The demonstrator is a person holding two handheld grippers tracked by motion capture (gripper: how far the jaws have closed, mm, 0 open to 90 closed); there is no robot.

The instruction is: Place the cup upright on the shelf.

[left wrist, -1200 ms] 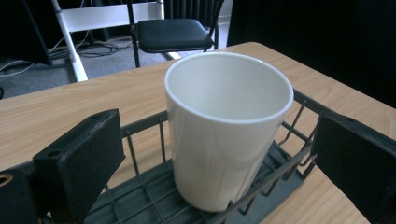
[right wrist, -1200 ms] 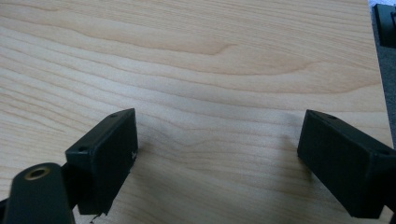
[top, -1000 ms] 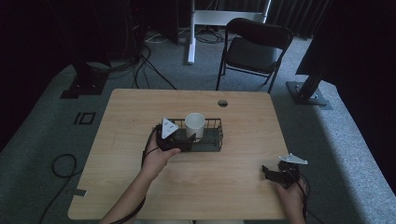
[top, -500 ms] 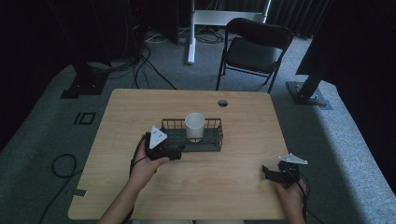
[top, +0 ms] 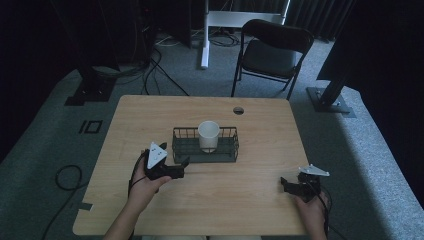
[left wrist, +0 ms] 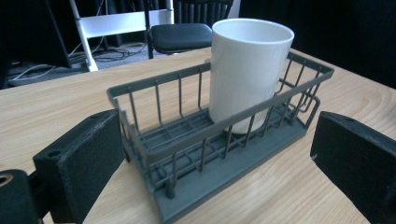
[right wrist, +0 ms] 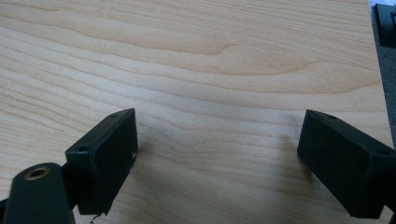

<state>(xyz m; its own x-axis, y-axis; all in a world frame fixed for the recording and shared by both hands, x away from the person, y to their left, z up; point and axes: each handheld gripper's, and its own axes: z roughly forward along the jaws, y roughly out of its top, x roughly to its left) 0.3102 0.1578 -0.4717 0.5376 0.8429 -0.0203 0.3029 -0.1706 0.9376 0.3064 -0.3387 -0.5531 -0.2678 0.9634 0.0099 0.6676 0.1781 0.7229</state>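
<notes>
Dim room, dark surround; table (top: pixel 250 200) evenly lit, soft shadows; gripper views sharp, brighter.

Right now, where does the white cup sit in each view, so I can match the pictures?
High view: the white cup stands upright in the wire basket, at table centre.
Left gripper view: the cup is upper centre, toward the basket's far end, beyond the open jaws.
Right gripper view: bare table between open jaws.
Shared landmark: the light wood tabletop.
</notes>
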